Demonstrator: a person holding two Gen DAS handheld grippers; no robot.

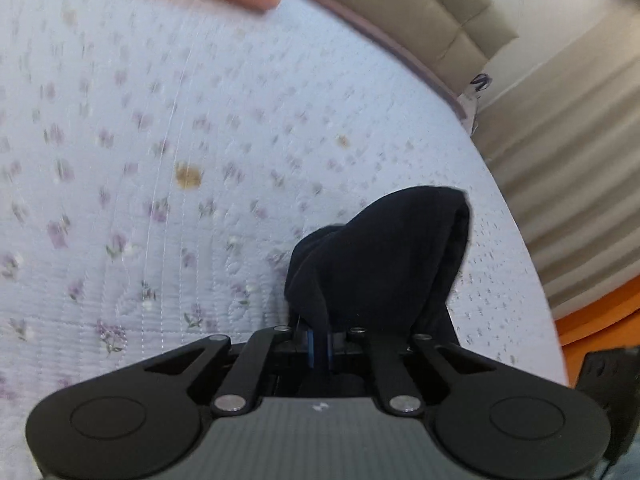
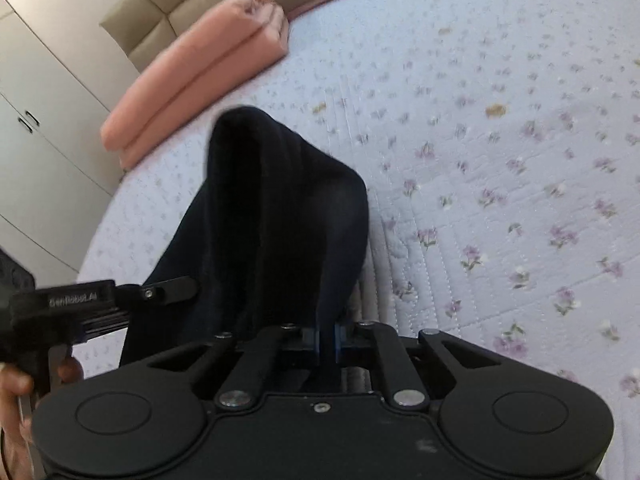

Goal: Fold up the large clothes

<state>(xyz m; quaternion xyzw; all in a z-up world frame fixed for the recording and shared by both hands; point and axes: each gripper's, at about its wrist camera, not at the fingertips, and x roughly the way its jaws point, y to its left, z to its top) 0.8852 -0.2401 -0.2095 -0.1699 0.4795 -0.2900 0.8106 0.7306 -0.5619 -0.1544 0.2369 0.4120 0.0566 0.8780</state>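
Note:
A dark navy garment (image 1: 384,256) bunches up from my left gripper (image 1: 320,344), whose jaws are shut on its edge above the bed. In the right wrist view the same dark garment (image 2: 280,216) rises in a tall fold from my right gripper (image 2: 328,344), also shut on its fabric. The left gripper's body (image 2: 60,312) shows at the left of the right wrist view, close beside the cloth, held by a hand. Both blue finger pads are mostly hidden by fabric.
The bed has a pale blue quilt with small purple flowers (image 1: 160,200) (image 2: 500,200). A folded pink blanket (image 2: 192,80) lies near the beige headboard (image 2: 192,4). White wardrobe doors (image 2: 36,92) stand left; curtains (image 1: 568,168) hang right.

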